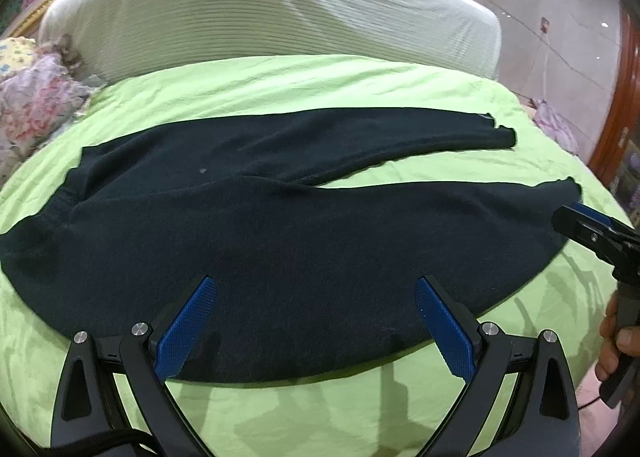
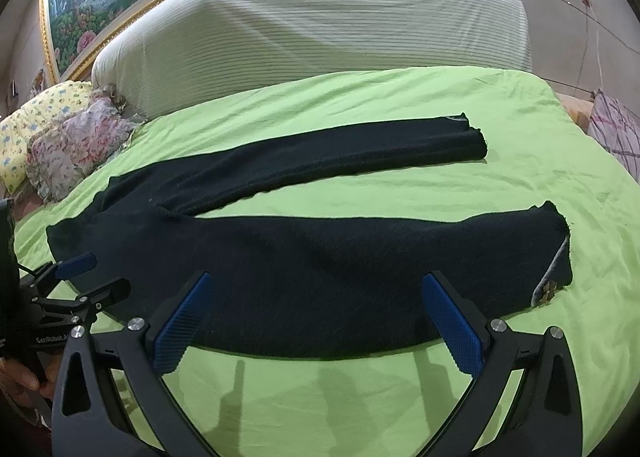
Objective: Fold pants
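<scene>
On the green bedsheet (image 1: 280,81) the dark pants (image 1: 280,225) are lying flat and unfolded — waistband toward the left, both legs stretching right and splaying apart, the far leg (image 2: 340,153) lying thinner than the near one. The left gripper (image 1: 316,313) is hovering over the near leg's edge close to the waist, its blue pads spread wide and gripping nothing. The right gripper (image 2: 316,309) is hanging over the same leg nearer the cuff (image 2: 556,249) — likewise gaping, holding nothing. A striped headboard cover (image 2: 320,25) is rising behind, floral pillows (image 2: 68,145) sitting at the left.
</scene>
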